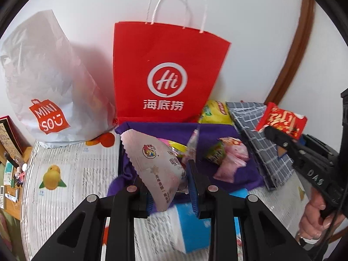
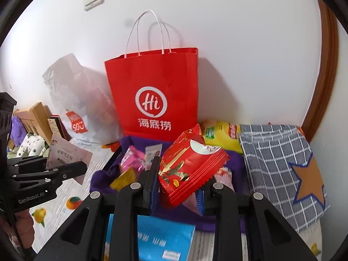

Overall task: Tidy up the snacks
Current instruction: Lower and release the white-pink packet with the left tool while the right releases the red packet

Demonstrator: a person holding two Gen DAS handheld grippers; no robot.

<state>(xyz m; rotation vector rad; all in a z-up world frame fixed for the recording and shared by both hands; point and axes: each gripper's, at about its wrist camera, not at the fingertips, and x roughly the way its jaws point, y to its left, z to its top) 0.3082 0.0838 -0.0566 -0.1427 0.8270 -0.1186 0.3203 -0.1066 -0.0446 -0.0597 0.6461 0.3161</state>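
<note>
My left gripper (image 1: pixel 169 184) is shut on a pale pink snack packet (image 1: pixel 156 163) and holds it above the purple-lined box (image 1: pixel 217 130). The packet also shows in the right wrist view (image 2: pixel 65 154). My right gripper (image 2: pixel 180 180) is shut on a red snack packet (image 2: pixel 189 165), held over the same box (image 2: pixel 102 178); it also shows in the left wrist view (image 1: pixel 280 120). Several small snacks lie in the box, among them a pink packet (image 1: pixel 232 161) and a yellow one (image 2: pixel 124 179).
A red Hi paper bag (image 1: pixel 165 71) stands against the wall behind the box. A white Miniso bag (image 1: pixel 43 91) is to its left. A yellow bag (image 2: pixel 221 137) and a grey checked cloth box (image 2: pixel 282 163) are on the right. A blue packet (image 2: pixel 156 237) lies in front.
</note>
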